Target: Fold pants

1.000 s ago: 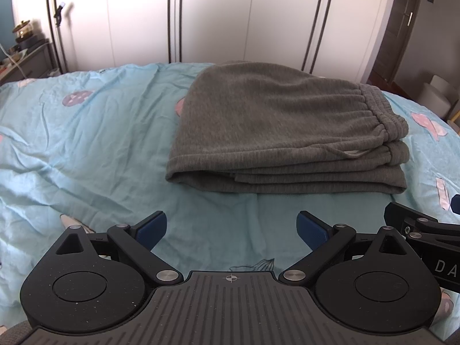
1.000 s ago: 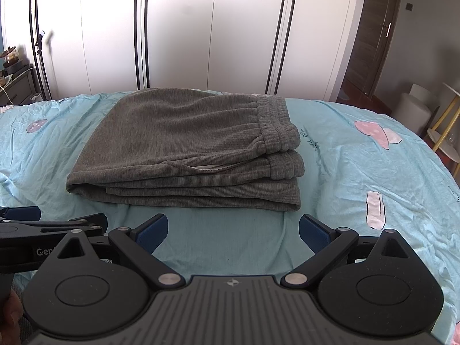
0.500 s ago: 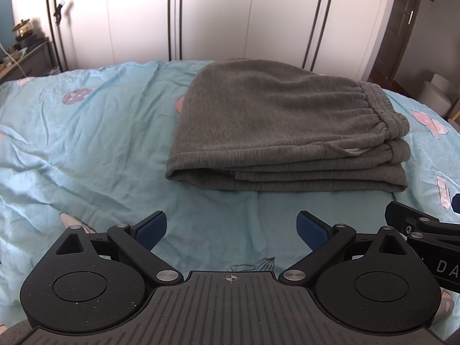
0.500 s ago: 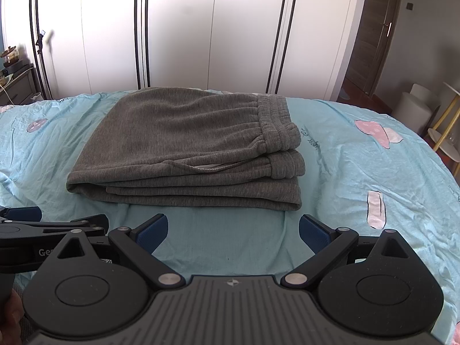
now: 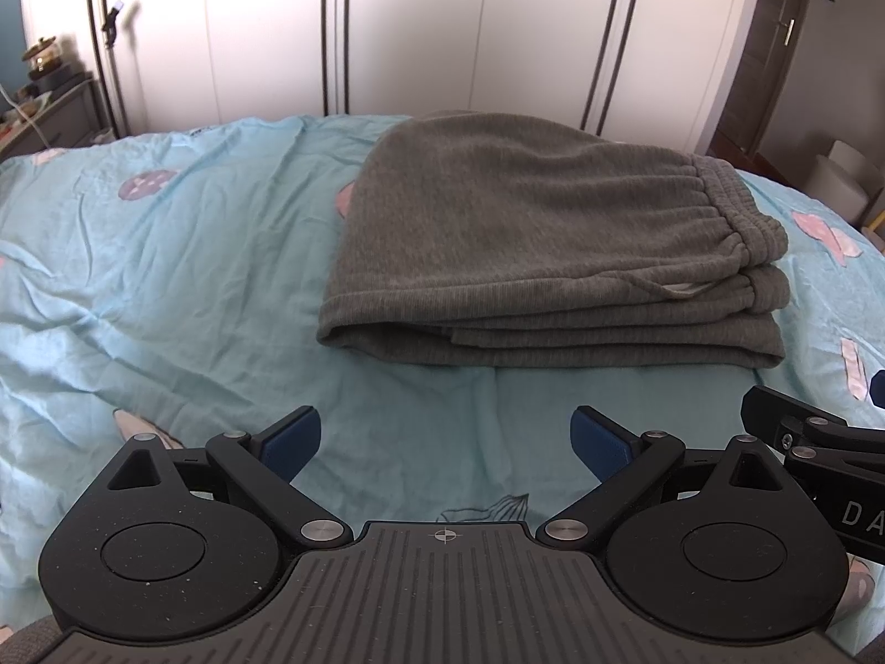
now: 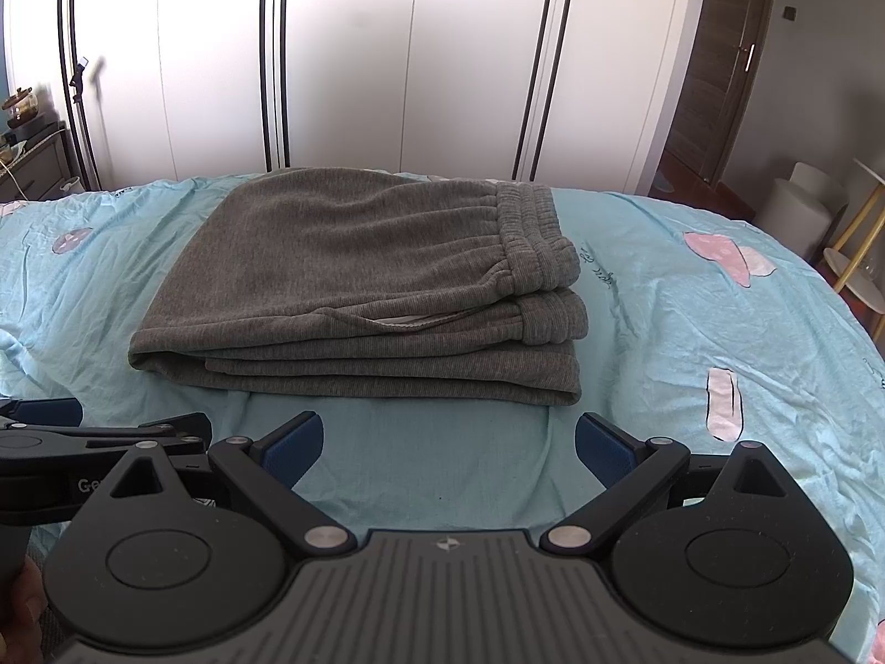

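Grey pants (image 5: 531,254) lie folded in a flat stack on the light blue bedsheet (image 5: 166,288), elastic waistband on the right. They also show in the right wrist view (image 6: 365,282). My left gripper (image 5: 445,437) is open and empty, a short way in front of the stack's near edge. My right gripper (image 6: 448,442) is open and empty, also just short of the near edge. Each gripper shows at the side of the other's view.
White wardrobe doors (image 6: 387,55) stand behind the bed. A dark dresser (image 5: 50,116) is at the back left, a wooden door (image 6: 730,55) at the back right. A white stool (image 6: 802,205) and a small gold-legged table (image 6: 857,271) stand right of the bed.
Both grippers have barely moved; the pants sit slightly higher in the left wrist view. Both stay open and the pants lie still.
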A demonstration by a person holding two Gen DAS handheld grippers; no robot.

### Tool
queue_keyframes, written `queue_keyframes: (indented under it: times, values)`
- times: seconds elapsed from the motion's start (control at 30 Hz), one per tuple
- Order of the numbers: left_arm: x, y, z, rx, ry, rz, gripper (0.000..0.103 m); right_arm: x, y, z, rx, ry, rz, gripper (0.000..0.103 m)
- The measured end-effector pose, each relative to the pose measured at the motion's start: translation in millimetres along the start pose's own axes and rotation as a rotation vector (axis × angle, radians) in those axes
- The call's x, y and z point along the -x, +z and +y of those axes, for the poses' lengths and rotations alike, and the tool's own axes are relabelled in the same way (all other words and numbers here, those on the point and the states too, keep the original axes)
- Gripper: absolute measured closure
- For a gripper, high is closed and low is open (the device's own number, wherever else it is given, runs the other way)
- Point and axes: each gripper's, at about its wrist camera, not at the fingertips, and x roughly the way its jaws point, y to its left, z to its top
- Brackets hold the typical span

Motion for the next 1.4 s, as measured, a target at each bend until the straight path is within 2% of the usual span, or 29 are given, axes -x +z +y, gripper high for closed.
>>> queue_keyframes:
  times: [1.4]
  values:
    - [-2.1,-0.4,0.9,-0.002,-0.005,0.004,0.003,1.9,-0.6,-1.6,0.012,0.011,-0.008,0.005]
